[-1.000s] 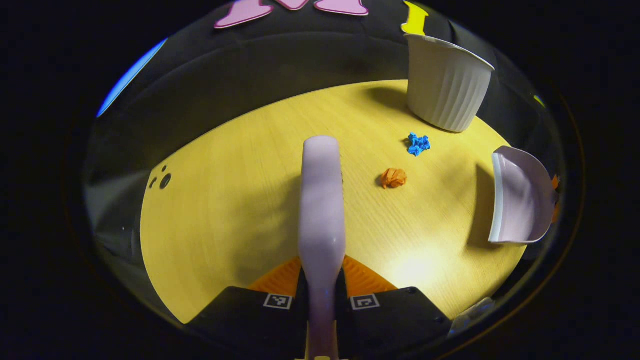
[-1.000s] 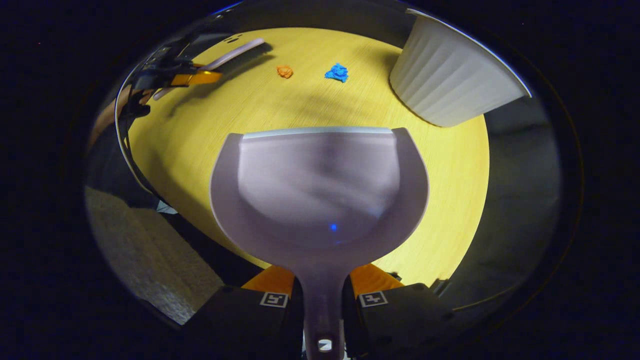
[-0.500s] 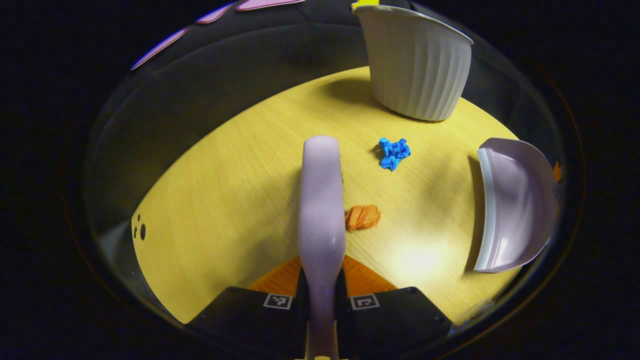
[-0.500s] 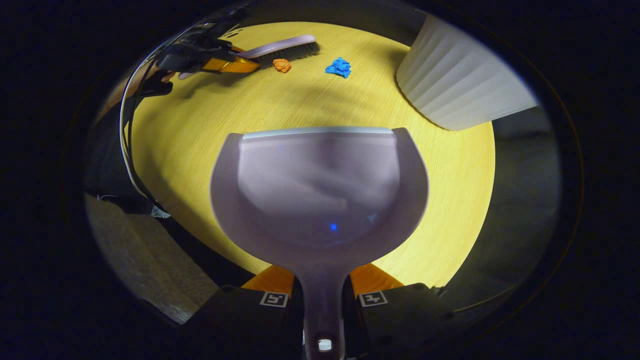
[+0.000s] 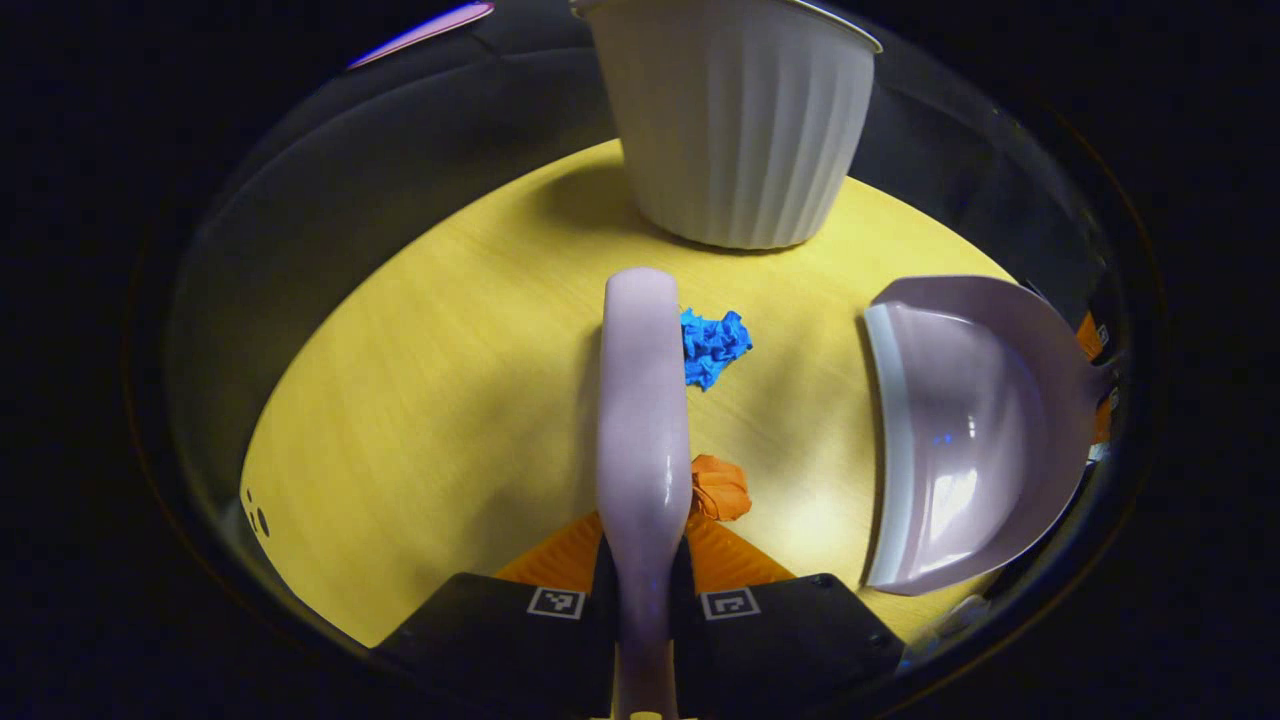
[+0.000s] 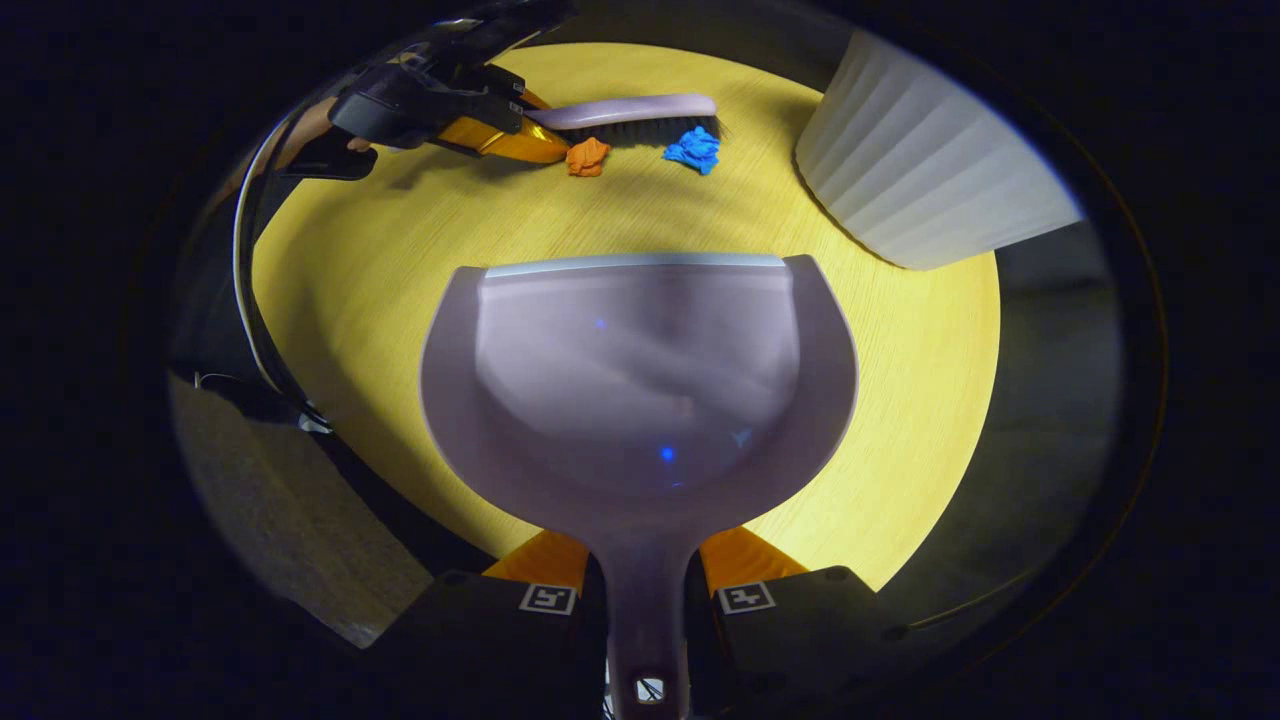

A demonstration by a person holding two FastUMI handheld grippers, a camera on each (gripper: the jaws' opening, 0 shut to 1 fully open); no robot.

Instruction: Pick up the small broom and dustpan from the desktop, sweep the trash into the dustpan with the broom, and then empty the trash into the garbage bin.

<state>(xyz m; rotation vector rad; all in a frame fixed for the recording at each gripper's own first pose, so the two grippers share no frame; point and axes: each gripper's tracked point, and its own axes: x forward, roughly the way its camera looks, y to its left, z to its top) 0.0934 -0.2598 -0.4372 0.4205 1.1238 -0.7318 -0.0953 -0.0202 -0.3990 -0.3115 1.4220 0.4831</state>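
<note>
Our left gripper point(image 5: 643, 575) pinches the broom point(image 5: 643, 420) handle, bristles on the desktop point(image 5: 420, 400) against the orange scrap point(image 5: 720, 488) and blue scrap point(image 5: 712, 343). Our right gripper point(image 6: 645, 580) clamps the dustpan point(image 6: 640, 380) handle, its mouth facing them. The garbage bin point(image 5: 735, 120) stands at the desktop's far edge.

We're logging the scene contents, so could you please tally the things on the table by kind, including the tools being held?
Paper scraps: 2, one blue and one orange
Broom: 1
Dustpan: 1
Bin: 1
Total: 5
</note>
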